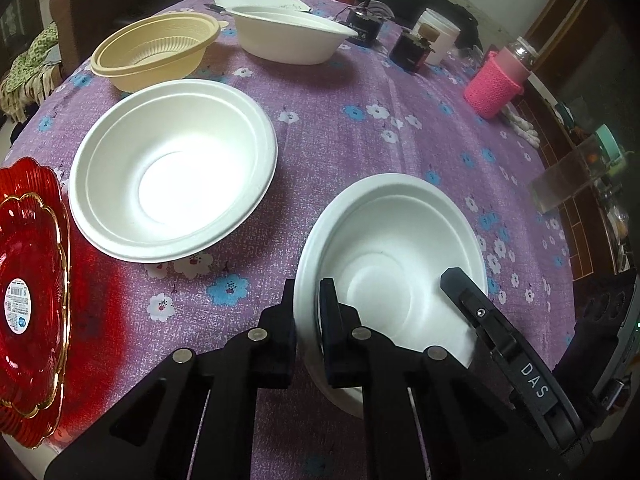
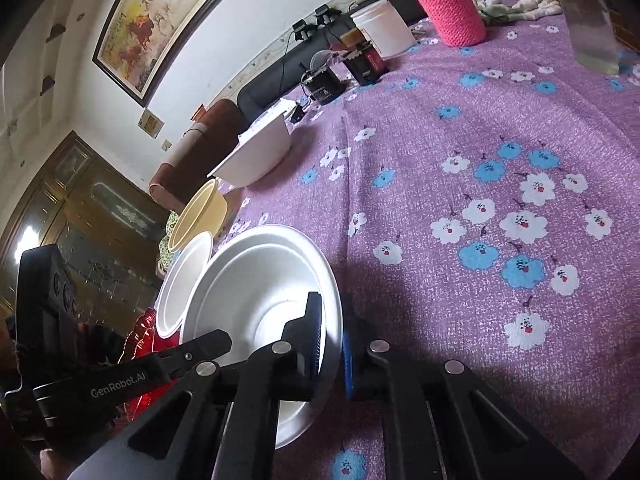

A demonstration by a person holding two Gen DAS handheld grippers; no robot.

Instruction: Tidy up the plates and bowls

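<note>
Both tools were clamped onto the same round white foam bowl (image 1: 394, 248), which sat empty near the front edge of the counter on the purple cloth printed with blue and white flowers (image 1: 344, 128). The left tool (image 1: 308, 300) had its jaws pinched down tight on the bowl's near-left rim, one finger outside the wall and one inside. The right tool (image 2: 330, 328) was squeezed shut on the opposite rim the same way, and its black finger showed inside the bowl in the left view. Just to the left sat a second round white foam bowl (image 1: 172, 168), wider-looking with a stepped rim, also empty. Behind that was a pale yellow plastic bowl with ribbed walls (image 1: 156, 50), nothing in it, and further back a third white foam bowl (image 1: 292, 34), apparently empty too. Off the left edge was a stack of glossy red scalloped plastic plates with gold trim (image 1: 32, 288), the top one carrying a barcode sticker. On the far right stood a bottle in a pink knitted sleeve (image 1: 496, 84).
</note>
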